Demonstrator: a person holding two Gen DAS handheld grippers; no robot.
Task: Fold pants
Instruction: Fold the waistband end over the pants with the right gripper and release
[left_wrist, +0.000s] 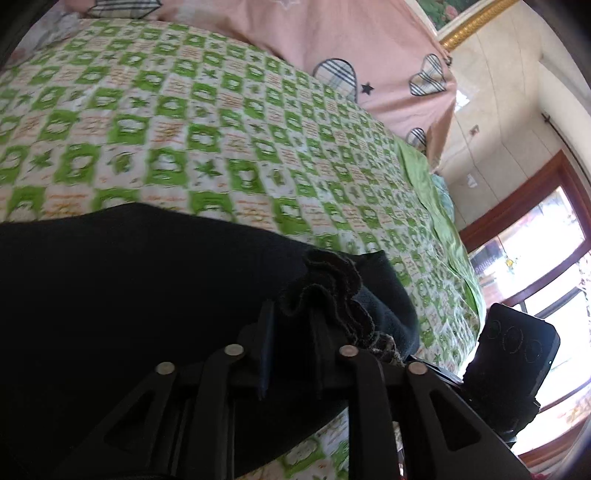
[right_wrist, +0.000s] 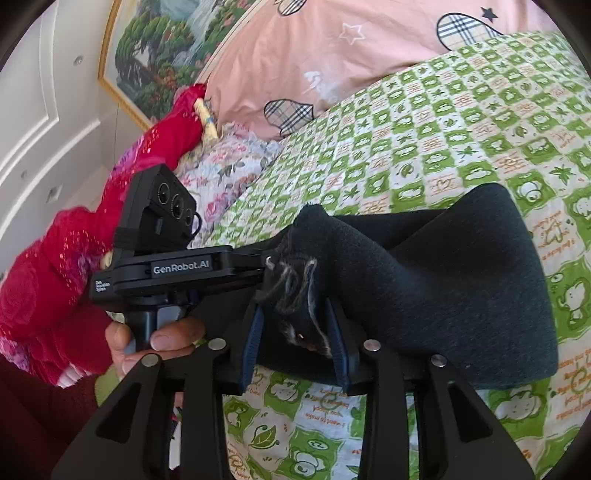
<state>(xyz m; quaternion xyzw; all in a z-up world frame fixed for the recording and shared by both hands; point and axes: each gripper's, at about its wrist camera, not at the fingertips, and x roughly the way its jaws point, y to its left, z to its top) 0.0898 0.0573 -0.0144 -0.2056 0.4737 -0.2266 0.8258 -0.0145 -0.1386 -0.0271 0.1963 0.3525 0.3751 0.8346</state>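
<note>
The black pants (left_wrist: 129, 288) lie on the green-and-white checked bedspread (left_wrist: 221, 122). In the left wrist view my left gripper (left_wrist: 291, 321) is shut on a bunched, frayed hem of the pants (left_wrist: 332, 291). In the right wrist view my right gripper (right_wrist: 295, 314) is shut on another frayed hem end (right_wrist: 295, 291), with the dark cloth (right_wrist: 461, 288) draped to the right over the bedspread (right_wrist: 443, 122). The left gripper's body (right_wrist: 177, 269) shows in the right wrist view, held by a hand, right next to the right gripper. The right gripper's body (left_wrist: 513, 354) shows at the right of the left wrist view.
A pink pillow with plaid hearts (left_wrist: 332, 48) lies at the head of the bed. The person's red sleeve (right_wrist: 74, 258) is at the left. A floral cloth (right_wrist: 229, 158) lies beside the bedspread. A framed painting (right_wrist: 166, 48) hangs on the wall. A window (left_wrist: 546, 258) is at the right.
</note>
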